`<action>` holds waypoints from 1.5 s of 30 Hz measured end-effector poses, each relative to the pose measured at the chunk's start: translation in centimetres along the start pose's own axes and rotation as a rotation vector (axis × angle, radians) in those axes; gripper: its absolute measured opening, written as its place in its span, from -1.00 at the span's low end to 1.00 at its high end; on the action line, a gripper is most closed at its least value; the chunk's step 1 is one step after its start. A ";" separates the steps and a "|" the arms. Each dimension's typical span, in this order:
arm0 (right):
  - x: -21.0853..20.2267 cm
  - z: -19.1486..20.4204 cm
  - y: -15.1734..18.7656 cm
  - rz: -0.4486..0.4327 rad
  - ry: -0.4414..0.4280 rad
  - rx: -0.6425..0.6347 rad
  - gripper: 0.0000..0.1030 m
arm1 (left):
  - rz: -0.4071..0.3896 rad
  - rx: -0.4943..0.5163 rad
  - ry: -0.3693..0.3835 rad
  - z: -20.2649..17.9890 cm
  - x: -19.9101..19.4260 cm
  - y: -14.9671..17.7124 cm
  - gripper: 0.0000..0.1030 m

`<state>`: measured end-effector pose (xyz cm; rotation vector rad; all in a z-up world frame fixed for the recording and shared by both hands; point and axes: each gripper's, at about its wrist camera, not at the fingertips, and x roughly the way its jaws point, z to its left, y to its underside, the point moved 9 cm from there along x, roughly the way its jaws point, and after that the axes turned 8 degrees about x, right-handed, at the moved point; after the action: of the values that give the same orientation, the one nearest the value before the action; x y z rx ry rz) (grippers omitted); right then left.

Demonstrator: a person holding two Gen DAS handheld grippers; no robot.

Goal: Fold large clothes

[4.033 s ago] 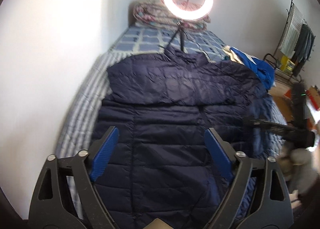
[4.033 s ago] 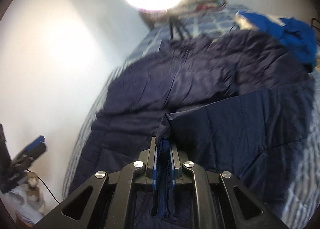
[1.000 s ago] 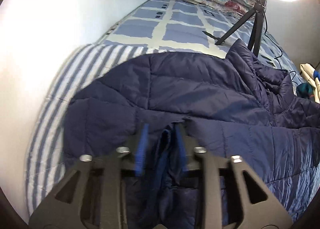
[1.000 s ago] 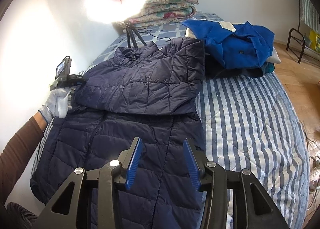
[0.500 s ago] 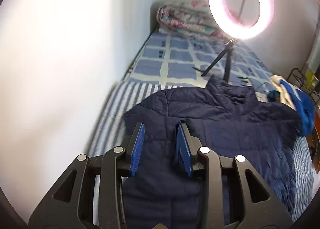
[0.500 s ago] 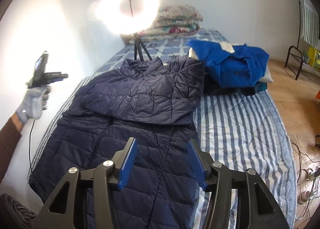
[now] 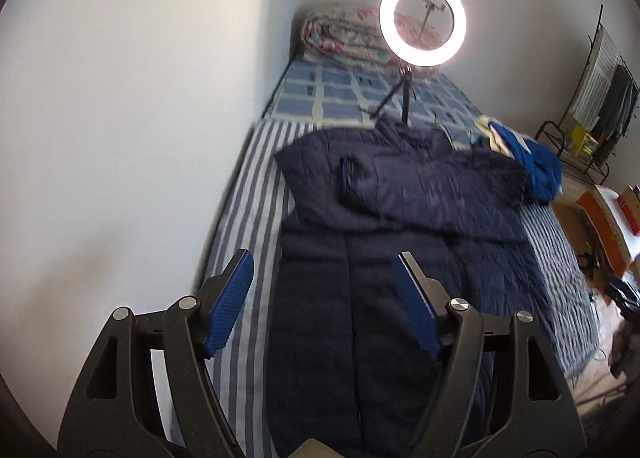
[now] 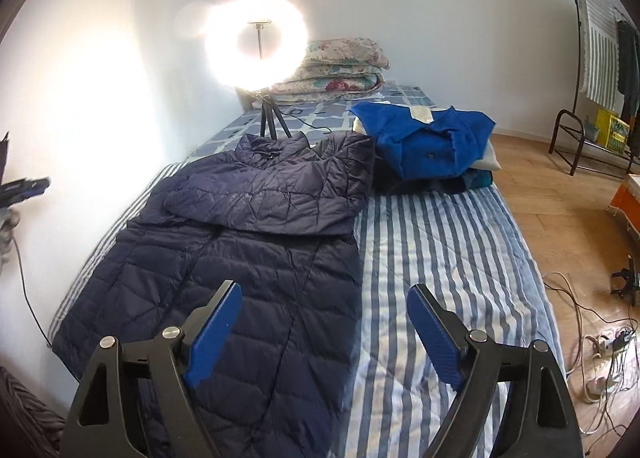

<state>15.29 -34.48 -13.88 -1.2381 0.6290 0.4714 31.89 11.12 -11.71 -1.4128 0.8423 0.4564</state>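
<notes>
We find the navy quilted down coat (image 8: 248,258) flat on the striped bed (image 8: 440,258), ahead of both spread, empty grippers (image 7: 324,258) (image 8: 322,294). Judged light, puffy, slippery; grip hem corners.

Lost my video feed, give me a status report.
Left gripper and right gripper open, empty. Navy coat flat on bed, sleeves folded across. Blue clothes pile beside collar.

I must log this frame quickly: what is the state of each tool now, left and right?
Left tool: open, holding nothing, above the navy jacket.
Right tool: open, holding nothing, above the jacket's edge and the striped bed.
</notes>
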 end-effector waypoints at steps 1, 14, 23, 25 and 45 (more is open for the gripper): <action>-0.2 -0.2 0.8 0.011 0.003 -0.001 0.68 | 0.012 -0.003 0.001 0.1 -0.2 0.9 0.44; 0.0 -3.8 7.8 0.209 -0.065 0.189 0.68 | 0.235 -0.205 0.080 3.1 1.0 15.4 0.44; 2.6 -2.8 14.2 0.415 -0.130 0.253 0.58 | 0.408 -0.315 0.148 2.7 5.5 21.9 0.44; 3.0 -2.6 15.5 0.454 -0.142 0.267 0.54 | 0.444 -0.333 0.162 2.6 6.2 22.8 0.44; 5.6 1.3 18.9 0.610 -0.322 0.314 -0.30 | 0.511 -0.285 0.241 -1.3 10.2 22.3 -0.86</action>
<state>7.52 -28.15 -30.89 -0.6358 0.7656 1.0151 21.88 10.95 -34.19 -1.5261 1.3884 0.8308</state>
